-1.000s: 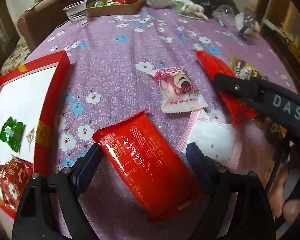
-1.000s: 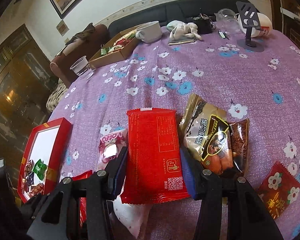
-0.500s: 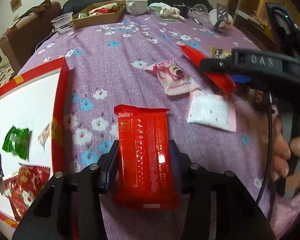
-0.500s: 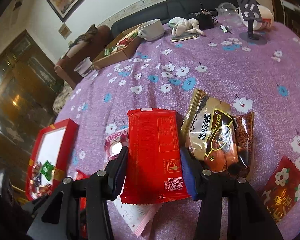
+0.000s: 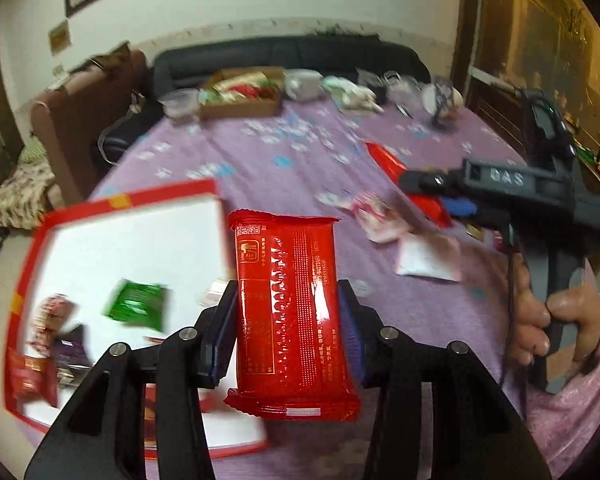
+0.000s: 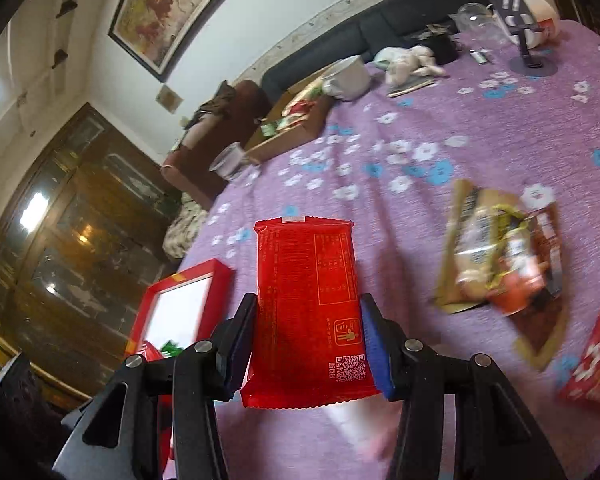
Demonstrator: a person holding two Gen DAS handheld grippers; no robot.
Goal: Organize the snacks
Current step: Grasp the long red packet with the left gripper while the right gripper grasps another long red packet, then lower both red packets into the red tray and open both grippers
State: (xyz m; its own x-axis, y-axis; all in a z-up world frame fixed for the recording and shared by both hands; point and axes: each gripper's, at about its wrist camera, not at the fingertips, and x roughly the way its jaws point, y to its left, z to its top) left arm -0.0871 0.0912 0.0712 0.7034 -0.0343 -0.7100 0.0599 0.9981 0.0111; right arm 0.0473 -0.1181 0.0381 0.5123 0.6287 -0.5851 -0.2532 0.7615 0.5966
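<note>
My left gripper (image 5: 286, 312) is shut on a red snack packet (image 5: 292, 312) and holds it in the air, over the right edge of the red box (image 5: 120, 200) with the white floor. My right gripper (image 6: 308, 328) is shut on a second red snack packet (image 6: 310, 304), lifted above the purple flowered tablecloth (image 6: 480, 136). In the left wrist view the right gripper (image 5: 432, 184) shows at the right with its packet. The red box (image 6: 188, 304) also shows in the right wrist view at lower left. It holds a green packet (image 5: 138, 306) and several other small snacks.
Loose snacks lie on the cloth: a pink packet (image 5: 380, 216), a white packet (image 5: 426, 256), brown packets (image 6: 500, 256) and a red flowered packet (image 6: 596, 360). A cardboard box (image 5: 240, 98), a plastic cup (image 5: 178, 106), a white mug (image 6: 348, 78) and clutter stand at the far edge.
Both grippers have lifted their red packets off the table. The left one has moved left, toward the red box; the right one has moved left and up, away from the brown packets.
</note>
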